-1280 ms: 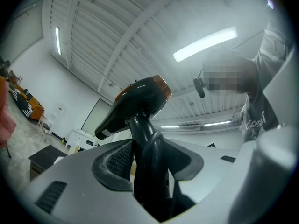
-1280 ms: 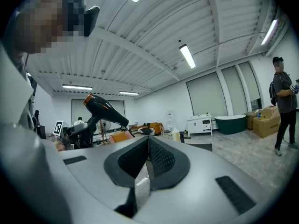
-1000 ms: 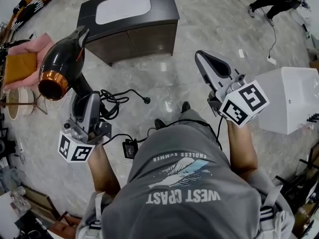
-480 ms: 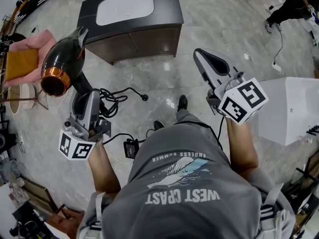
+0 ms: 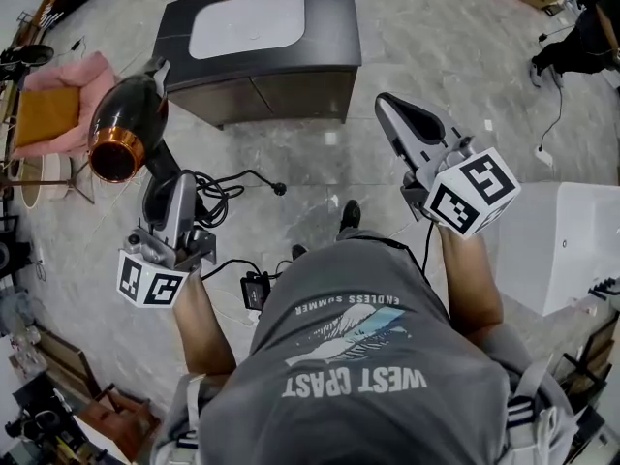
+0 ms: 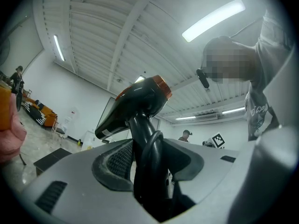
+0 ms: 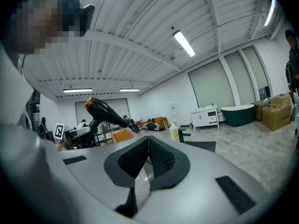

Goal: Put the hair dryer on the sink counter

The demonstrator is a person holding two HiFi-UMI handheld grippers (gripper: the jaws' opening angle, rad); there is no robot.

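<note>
Black and glossy, with a copper ring at one end, the hair dryer [image 5: 126,129] is held up in the air above the marble floor [image 5: 417,37]. It is well short of the dark sink desk [image 5: 334,27], whose white basin [image 5: 247,24] lies beyond it in the head view. The left claw [image 5: 165,197] is clamped on the dryer's handle, both pads pressed against it, and a loop of the black cord [image 5: 221,194] runs along the handle between them. More cord hangs in loops beside that claw and ends in the plug [image 5: 280,190]. The right claw [image 5: 392,114] is held out on the other side, jaws closed together with nothing between them. A pink chair [image 5: 73,90] stands to the left of the dryer.
</note>
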